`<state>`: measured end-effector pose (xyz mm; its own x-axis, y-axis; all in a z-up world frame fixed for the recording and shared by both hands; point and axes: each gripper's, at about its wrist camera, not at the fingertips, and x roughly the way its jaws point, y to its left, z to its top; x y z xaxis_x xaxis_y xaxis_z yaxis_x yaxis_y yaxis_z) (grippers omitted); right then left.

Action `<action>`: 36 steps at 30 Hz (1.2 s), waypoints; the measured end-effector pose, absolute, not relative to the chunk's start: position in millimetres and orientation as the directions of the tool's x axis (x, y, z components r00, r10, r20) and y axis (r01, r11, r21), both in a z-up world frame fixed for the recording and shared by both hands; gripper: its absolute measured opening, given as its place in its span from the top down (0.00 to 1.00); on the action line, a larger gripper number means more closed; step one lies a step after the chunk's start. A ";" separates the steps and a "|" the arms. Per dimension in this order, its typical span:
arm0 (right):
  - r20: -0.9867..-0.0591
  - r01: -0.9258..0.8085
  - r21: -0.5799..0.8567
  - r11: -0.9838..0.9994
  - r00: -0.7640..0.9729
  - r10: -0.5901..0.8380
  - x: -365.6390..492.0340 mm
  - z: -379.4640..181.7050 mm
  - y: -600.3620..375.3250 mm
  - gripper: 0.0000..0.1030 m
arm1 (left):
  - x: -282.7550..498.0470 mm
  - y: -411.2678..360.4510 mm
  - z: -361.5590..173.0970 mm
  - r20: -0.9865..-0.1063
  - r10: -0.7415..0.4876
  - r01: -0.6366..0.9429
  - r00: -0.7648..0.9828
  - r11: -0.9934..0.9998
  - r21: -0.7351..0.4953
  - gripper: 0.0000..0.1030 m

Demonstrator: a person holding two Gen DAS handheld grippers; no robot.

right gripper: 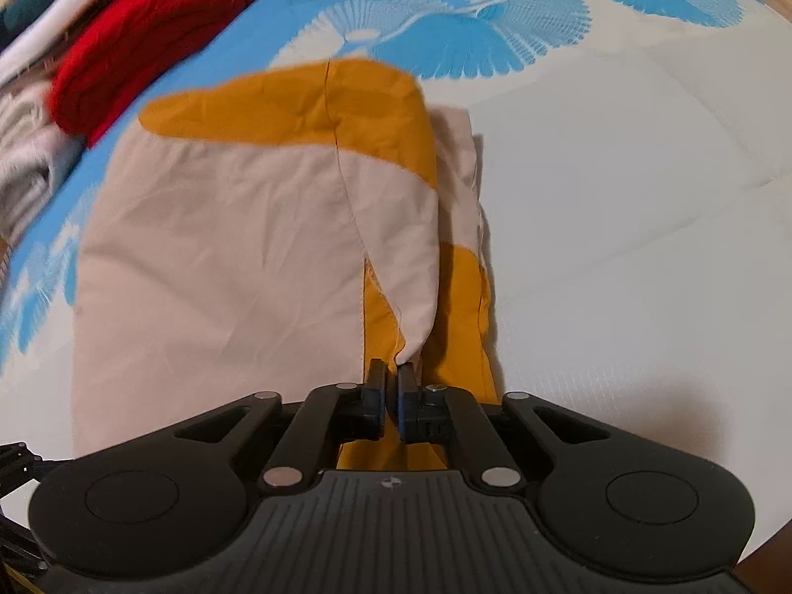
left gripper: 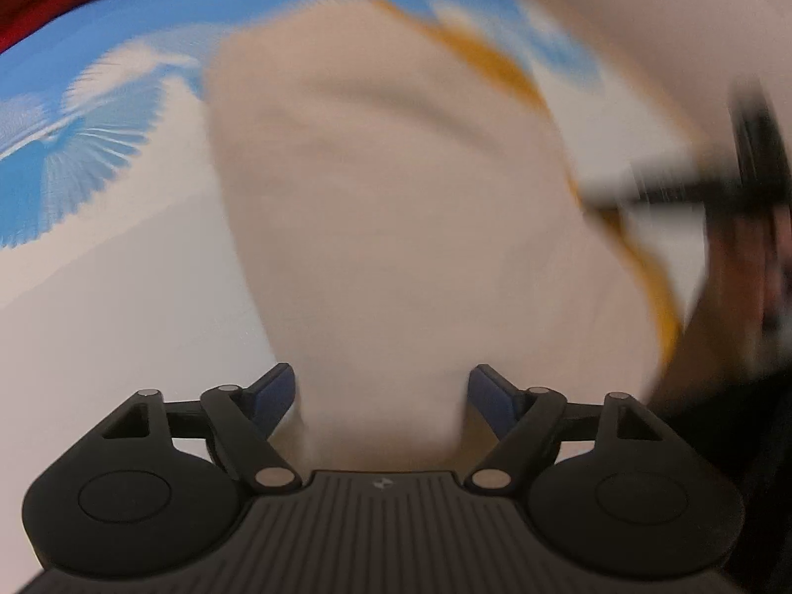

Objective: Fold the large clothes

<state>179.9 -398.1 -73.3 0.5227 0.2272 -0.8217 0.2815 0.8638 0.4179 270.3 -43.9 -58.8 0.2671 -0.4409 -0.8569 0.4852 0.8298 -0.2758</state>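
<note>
right up close in the right wrist view, the right gripper (right gripper: 392, 396) has its dark pads nearly together, only a thin slit between them, and a corner of the beige-and-mustard garment (right gripper: 222, 257) comes down to their tips at 12 o'clock; whether the pads bite on the cloth i cannot tell. that garment lies folded on the blue-and-white bedspread (right gripper: 618, 208), beige panel spreading to 10 o'clock, a mustard flap turned over at the far end and a mustard strip running down its right edge. up at 11 o'clock a red knit roll (right gripper: 148, 34) sits on the bedspread just beyond the garment, with pale clothes (right gripper: 34, 158) heaped beside it at 9 o'clock. over to the left wrist view, heavily blurred: the left gripper (left gripper: 381, 401) stands with its blue pads (left gripper: 274, 396) wide apart, and the garment (left gripper: 396, 227) fills the gap between them, beige cloth rising toward 12 o'clock with a mustard edge at 2 o'clock. the bedspread (left gripper: 99, 158) shows at 9 o'clock.
</note>
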 end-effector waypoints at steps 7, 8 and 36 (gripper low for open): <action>-0.834 0.389 0.491 0.779 0.468 0.292 185.4 -96.8 -416.3 0.26 | 343.8 -0.7 -113.7 -0.788 -0.527 0.074 0.319 0.843 -0.533 0.13; -0.837 0.390 0.490 0.780 0.461 0.295 187.2 -99.1 -415.3 0.26 | 351.4 0.8 -123.8 -0.793 -0.532 0.025 0.297 0.835 -0.550 0.10; -0.720 0.161 0.495 0.854 0.627 0.298 282.6 -75.6 -270.8 0.92 | 369.7 124.2 -76.5 -0.806 -0.301 -0.091 0.510 0.913 -0.398 0.38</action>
<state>282.6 -270.8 -75.6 0.6271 0.2985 -0.7195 0.1609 0.8541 0.4946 369.7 124.2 -76.5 0.5097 -0.3011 -0.8059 -0.0908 0.9127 -0.3984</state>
